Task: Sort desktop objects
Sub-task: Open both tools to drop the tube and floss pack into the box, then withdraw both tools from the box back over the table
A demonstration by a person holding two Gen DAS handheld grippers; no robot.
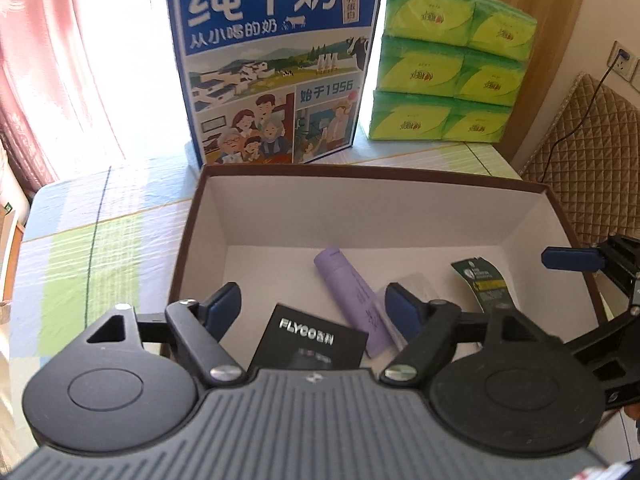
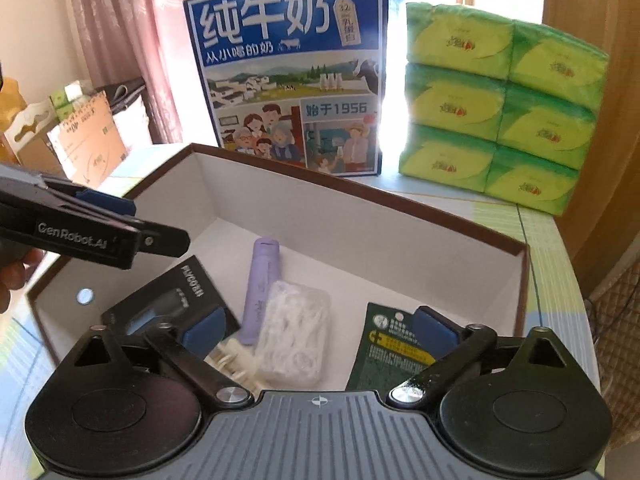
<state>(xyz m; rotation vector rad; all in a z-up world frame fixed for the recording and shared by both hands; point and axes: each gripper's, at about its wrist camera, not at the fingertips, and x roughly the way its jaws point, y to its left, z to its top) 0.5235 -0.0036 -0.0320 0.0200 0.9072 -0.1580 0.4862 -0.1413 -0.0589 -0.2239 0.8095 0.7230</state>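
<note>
An open brown box with a white inside (image 1: 360, 216) (image 2: 360, 224) sits on the table. It holds a purple tube (image 1: 352, 296) (image 2: 260, 288), a black FLYCO booklet (image 1: 308, 340) (image 2: 172, 296), a clear packet of white floss picks (image 2: 294, 340) and a dark green card (image 1: 480, 284) (image 2: 384, 356). My left gripper (image 1: 312, 308) hangs open over the box's near side, nothing between its fingers. My right gripper (image 2: 320, 328) also stands open above the packet and card, holding nothing. The left gripper (image 2: 104, 216) shows from the side in the right wrist view.
A blue milk carton (image 1: 272, 60) (image 2: 292, 76) and a stack of green tissue packs (image 1: 448, 68) (image 2: 500, 104) stand behind the box. The checked tablecloth (image 1: 100, 240) lies left of it. Cardboard boxes (image 2: 80, 136) and a curtain are at far left, a quilted chair (image 1: 592, 152) at right.
</note>
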